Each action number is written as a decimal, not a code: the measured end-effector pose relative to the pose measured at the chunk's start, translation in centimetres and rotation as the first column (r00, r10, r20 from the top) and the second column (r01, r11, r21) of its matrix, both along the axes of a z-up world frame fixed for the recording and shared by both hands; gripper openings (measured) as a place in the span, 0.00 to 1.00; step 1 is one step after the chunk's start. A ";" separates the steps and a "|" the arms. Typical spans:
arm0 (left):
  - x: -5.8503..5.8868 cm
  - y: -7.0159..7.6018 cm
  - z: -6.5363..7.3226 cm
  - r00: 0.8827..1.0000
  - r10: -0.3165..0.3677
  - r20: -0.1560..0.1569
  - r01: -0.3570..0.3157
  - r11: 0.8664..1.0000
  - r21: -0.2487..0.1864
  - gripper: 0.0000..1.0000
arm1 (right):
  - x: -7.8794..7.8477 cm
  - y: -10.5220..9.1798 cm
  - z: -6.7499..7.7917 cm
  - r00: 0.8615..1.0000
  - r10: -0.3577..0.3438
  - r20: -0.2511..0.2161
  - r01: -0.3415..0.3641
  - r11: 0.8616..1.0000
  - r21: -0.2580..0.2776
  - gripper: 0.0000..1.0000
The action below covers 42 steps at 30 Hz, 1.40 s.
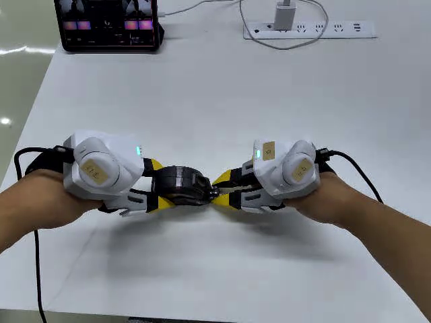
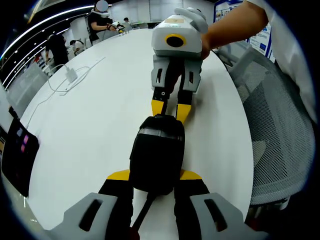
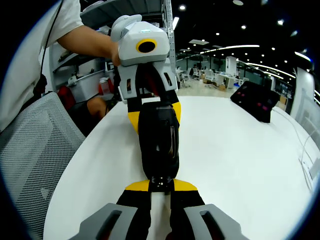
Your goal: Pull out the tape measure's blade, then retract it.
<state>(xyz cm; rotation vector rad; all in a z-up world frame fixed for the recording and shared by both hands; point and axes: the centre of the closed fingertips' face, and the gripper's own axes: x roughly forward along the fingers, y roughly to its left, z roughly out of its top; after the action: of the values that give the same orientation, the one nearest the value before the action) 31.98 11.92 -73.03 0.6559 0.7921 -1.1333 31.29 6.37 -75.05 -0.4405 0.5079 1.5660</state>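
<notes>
The white surface (image 1: 202, 81) is stretching wide under both hands. The left gripper (image 1: 159, 183) is clamping its jaws on the sides of the black tape measure (image 1: 182, 185), which is sitting low between the two grippers, while the right gripper (image 1: 223, 190) is facing it, jaws pinching the case's front tip

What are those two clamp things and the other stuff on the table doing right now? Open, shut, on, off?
Tape measure, held between both grippers, blade not yet pulled out.
Left gripper, shut on the tape measure case.
Right gripper, shut on the tape measure at the blade tip.
Tablet, screen lit.
Power strip, one charger plugged in.
</notes>
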 end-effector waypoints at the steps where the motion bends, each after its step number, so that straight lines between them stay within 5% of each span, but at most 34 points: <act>1: 0.0 0.0 0.0 1.000 -0.001 -0.001 0.001 1.000 0.000 0.26 | 0.0 0.0 0.0 1.000 -0.001 -0.003 0.001 1.000 0.000 0.10; 42: -0.1 0.1 0.0 1.000 -0.023 0.000 0.023 1.000 0.008 0.26 | 0.0 -4.2 0.1 0.999 -0.038 0.000 0.038 0.998 -0.043 0.09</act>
<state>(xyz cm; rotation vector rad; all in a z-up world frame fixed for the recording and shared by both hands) 31.91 11.98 -72.98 0.6727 0.7910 -1.1514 31.29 2.12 -74.93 -0.4601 0.5487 1.5207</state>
